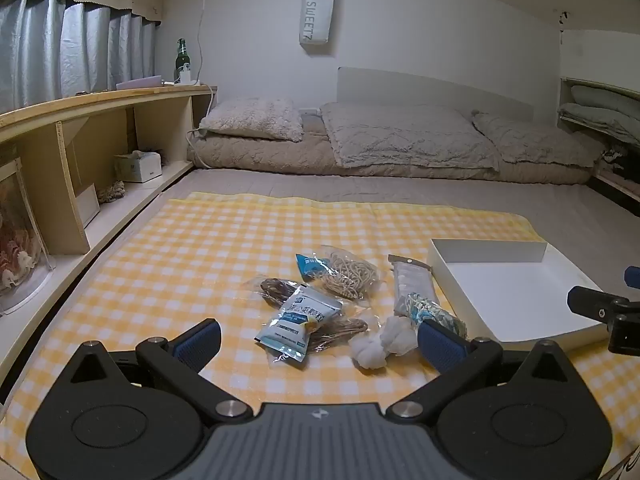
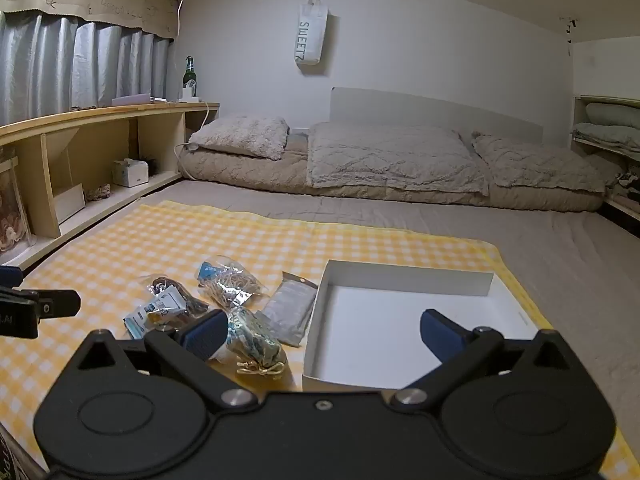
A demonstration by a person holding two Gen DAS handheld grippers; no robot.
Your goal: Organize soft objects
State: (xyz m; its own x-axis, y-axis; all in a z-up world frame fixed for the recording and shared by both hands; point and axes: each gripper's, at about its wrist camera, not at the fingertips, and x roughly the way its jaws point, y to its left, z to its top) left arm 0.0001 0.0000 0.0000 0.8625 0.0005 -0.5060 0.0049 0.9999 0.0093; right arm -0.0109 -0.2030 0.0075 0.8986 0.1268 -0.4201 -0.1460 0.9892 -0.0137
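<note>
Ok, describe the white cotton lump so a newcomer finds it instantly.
Start at the yellow checked cloth spread on the bedding, then find the cluster of small packets left of the white box. The white cotton lump lies at the cluster's near edge: the only unwrapped, fluffy, pure white item there.

Cloth (image 1: 168, 248) on bed — packets (image 1: 298, 320) clustered mid-cloth near its front edge; box (image 1: 516, 292) just right of them at the cloth's right edge; pillows (image 1: 404, 140) behind.
</note>
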